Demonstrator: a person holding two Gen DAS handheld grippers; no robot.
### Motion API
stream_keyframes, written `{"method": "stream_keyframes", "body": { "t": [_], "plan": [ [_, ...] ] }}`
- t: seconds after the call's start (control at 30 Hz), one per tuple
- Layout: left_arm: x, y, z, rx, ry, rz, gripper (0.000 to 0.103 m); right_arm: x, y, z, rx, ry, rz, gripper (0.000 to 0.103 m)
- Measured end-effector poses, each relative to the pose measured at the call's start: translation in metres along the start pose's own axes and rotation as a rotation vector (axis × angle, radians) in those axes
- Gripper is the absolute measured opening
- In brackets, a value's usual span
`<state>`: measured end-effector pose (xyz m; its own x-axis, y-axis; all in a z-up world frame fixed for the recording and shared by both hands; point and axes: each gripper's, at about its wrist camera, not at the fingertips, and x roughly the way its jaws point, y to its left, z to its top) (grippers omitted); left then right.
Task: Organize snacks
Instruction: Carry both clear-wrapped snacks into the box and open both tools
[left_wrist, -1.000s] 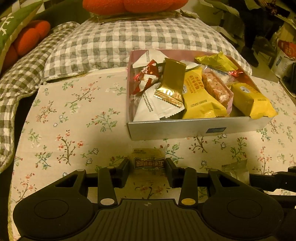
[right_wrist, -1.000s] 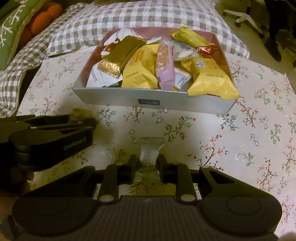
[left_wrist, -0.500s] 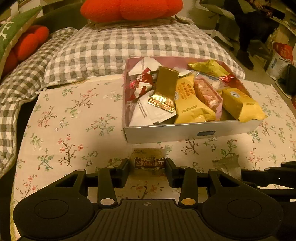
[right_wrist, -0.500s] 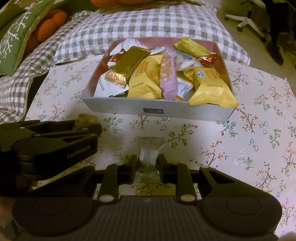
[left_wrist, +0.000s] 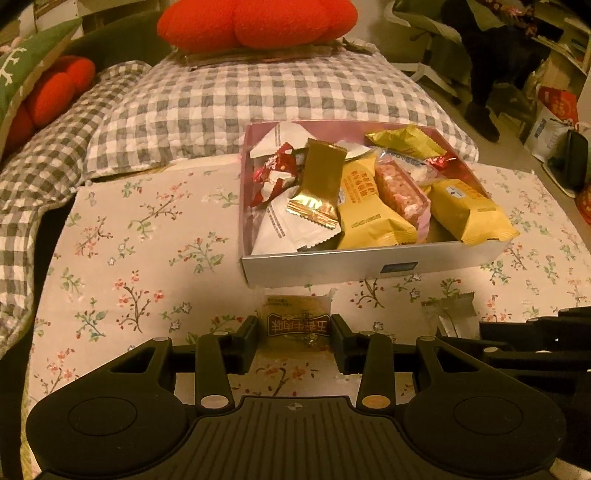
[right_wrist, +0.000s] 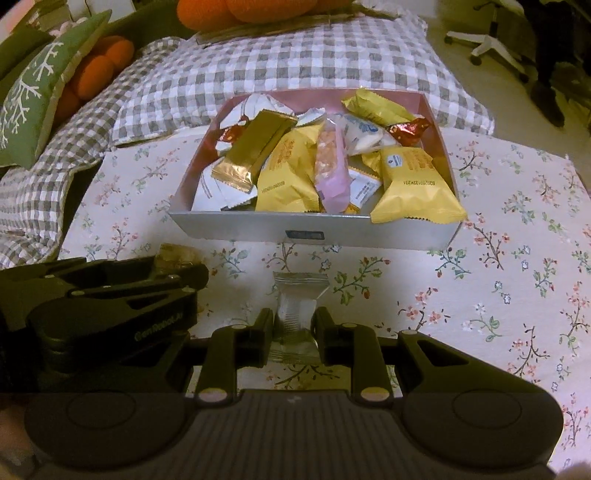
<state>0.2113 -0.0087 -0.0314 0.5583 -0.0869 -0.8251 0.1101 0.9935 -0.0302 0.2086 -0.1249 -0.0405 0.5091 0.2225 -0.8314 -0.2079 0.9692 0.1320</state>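
A silver box (left_wrist: 332, 266) with a pink inside sits on the floral cloth, heaped with yellow, gold, white, pink and red snack packets (left_wrist: 373, 206). In the left wrist view my left gripper (left_wrist: 295, 332) is shut on a small square packet with a dark brown label (left_wrist: 297, 325), held just before the box's near wall. In the right wrist view my right gripper (right_wrist: 294, 328) is shut on a small clear wrapped candy (right_wrist: 297, 314), also in front of the box (right_wrist: 314, 236). The left gripper (right_wrist: 110, 291) shows at the left of that view, close beside the right one.
A grey checked quilt (left_wrist: 258, 92) lies behind the box, with red cushions (left_wrist: 255, 22) and a green cushion (right_wrist: 33, 110) beyond. An office chair base (right_wrist: 491, 48) and a person's dark legs (left_wrist: 484, 74) stand at the far right. Floral cloth (left_wrist: 129, 240) spreads left of the box.
Both grippers have drawn back and risen a little from the box, each still holding its packet. The box looks slightly farther and more of the quilt shows.
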Motion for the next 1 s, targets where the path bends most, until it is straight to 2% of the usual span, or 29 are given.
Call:
{"method": "stream_keyframes", "body": {
  "t": [0.6,0.8,1.0],
  "plan": [
    [-0.022,-0.005,0.001,0.017,-0.044,-0.028,0.038,-0.023,-0.004,0.005,0.018,-0.072,0.038,0.022],
    [-0.030,0.009,0.011,-0.028,-0.072,-0.027,0.038,-0.031,-0.013,0.010,0.037,-0.100,0.037,0.022],
    [-0.033,0.037,0.024,-0.123,-0.096,-0.029,0.038,-0.041,-0.038,0.019,0.099,-0.141,0.029,0.022]
  ]
}}
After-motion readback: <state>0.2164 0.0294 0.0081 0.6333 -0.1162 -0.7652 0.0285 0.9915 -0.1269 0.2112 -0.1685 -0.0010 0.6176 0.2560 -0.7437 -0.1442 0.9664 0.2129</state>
